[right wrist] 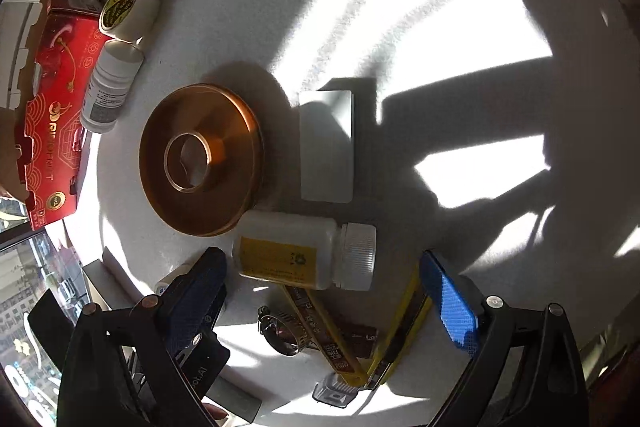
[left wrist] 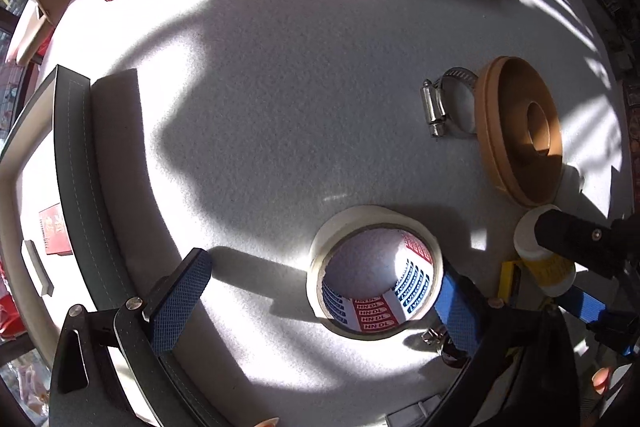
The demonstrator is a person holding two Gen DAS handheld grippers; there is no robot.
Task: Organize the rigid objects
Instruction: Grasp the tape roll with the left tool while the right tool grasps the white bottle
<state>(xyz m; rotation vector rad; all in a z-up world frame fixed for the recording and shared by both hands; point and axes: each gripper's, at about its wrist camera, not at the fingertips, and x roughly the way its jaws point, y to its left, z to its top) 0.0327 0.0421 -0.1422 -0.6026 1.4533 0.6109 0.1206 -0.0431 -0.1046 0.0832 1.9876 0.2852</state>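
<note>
Two grippers spread wide over a sunlit white felt table

Two blue-padded tools hang with jaws apart, gripping nothing. Left gripper (left wrist: 320,303) straddles the cream masking-tape roll (left wrist: 374,273), which lies flat on the white felt table (left wrist: 260,107). Right of the roll sits a steel hose clamp (left wrist: 442,103), touching a tan plastic spool (left wrist: 520,135). Right gripper (right wrist: 332,303) brackets a white yellow-labelled pill bottle (right wrist: 308,253) lying just beside that spool (right wrist: 200,159).
</note>
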